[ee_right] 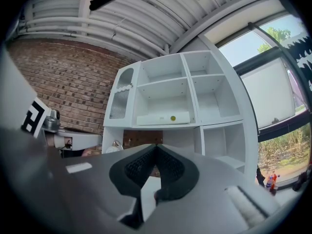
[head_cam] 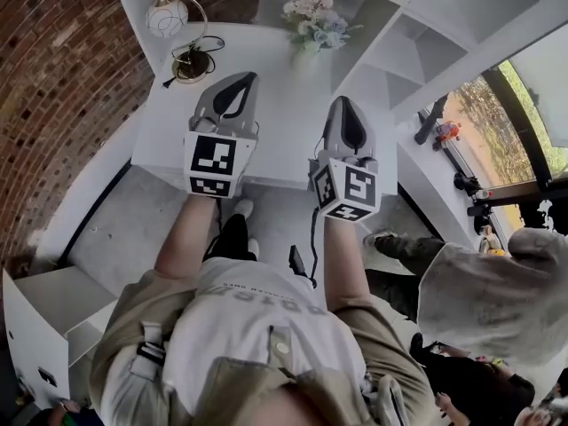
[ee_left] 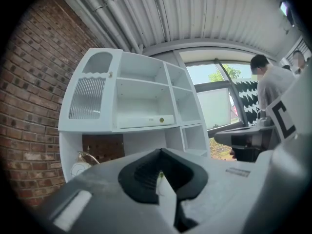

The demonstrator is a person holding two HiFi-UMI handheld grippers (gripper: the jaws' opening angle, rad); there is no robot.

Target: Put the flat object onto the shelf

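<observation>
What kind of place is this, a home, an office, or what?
Probably a home-style study corner, possibly staged: a white desk with a cubby shelf unit against a brick wall, a lamp and flowers on the desk, and a curved corrugated ceiling overhead.

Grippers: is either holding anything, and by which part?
Nothing is held. The left gripper and the right gripper are both shut on nothing, jaws together, pointed at the white shelf.
</observation>
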